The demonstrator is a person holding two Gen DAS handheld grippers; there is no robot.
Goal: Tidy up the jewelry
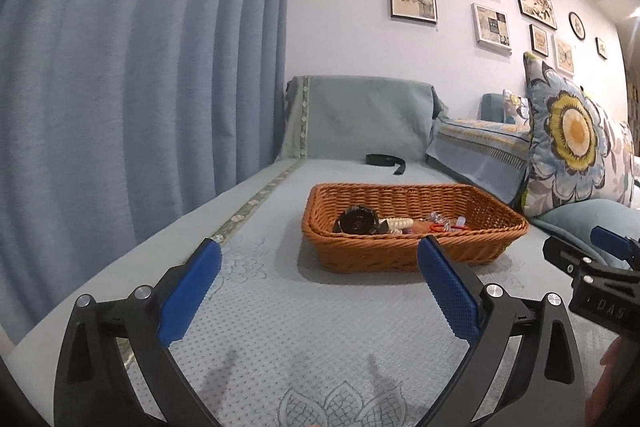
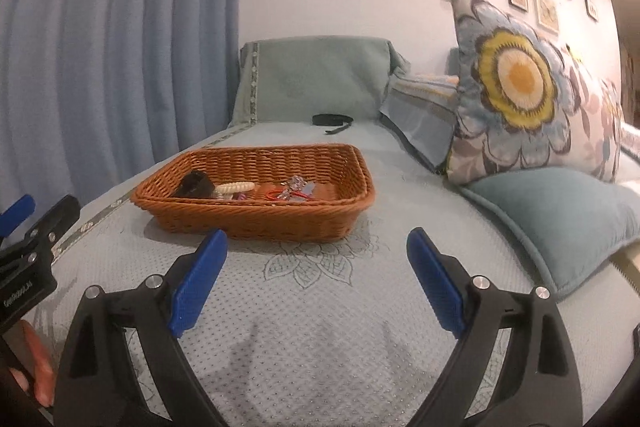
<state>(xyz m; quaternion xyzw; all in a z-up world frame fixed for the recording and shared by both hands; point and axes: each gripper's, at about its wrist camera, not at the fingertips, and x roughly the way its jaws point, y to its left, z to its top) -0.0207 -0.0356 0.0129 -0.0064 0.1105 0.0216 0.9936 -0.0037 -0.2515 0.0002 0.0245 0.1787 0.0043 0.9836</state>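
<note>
A brown wicker basket (image 1: 400, 255) sits on the pale blue sofa cover and also shows in the right wrist view (image 2: 256, 223). Inside lie a black round piece (image 1: 356, 221), a cream beaded piece (image 1: 398, 223), a red loop (image 1: 438, 227) and clear sparkly pieces (image 2: 296, 183). My left gripper (image 1: 318, 255) is open and empty, low over the cover just in front of the basket. My right gripper (image 2: 316, 247) is open and empty, in front of the basket's right end. A black strap (image 1: 386, 161) lies on the cover behind the basket.
A blue curtain (image 1: 140, 67) hangs at the left. A floral cushion (image 2: 520, 95) and a plain teal cushion (image 2: 560, 219) lie to the right. The sofa back (image 1: 360, 115) rises behind. Framed pictures hang on the wall.
</note>
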